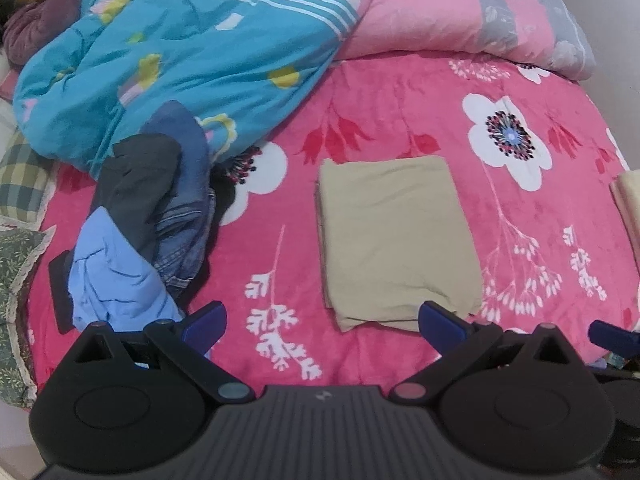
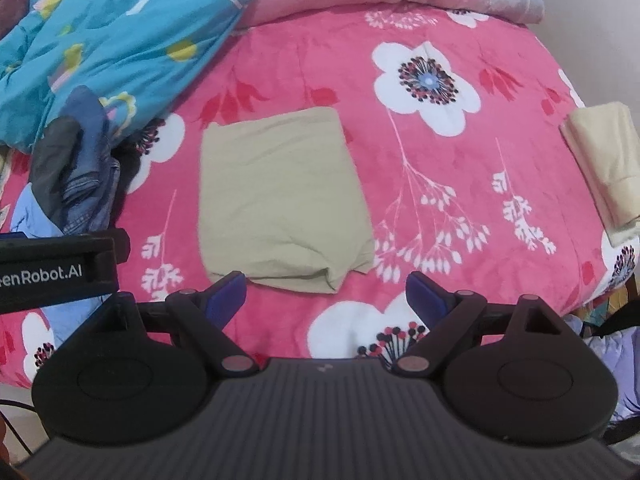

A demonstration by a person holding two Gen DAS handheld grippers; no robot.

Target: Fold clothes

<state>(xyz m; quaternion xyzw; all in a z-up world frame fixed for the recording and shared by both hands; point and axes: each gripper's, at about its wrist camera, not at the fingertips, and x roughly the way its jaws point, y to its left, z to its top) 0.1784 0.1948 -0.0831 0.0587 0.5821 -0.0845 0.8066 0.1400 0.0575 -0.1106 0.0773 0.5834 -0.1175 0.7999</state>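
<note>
While both grippers — left (image 1: pixel 322 320), right (image 2: pixel 326 292) — hover spread and empty, folded beige cloth (image 2: pixel 280 196) lying flat mid-bed (image 2: pixel 460 184), probably set clear of unfolded pile (image 1: pixel 148 216) at left

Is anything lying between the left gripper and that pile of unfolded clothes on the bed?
Nothing visible does. The left gripper is open and empty, and the unfolded clothes pile lies just ahead on its left, over bare pink blanket.

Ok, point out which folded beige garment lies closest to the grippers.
The larger tan folded garment in the middle of the bed, directly ahead of both open grippers; the paler cream one sits off at the bed's right edge.
</note>
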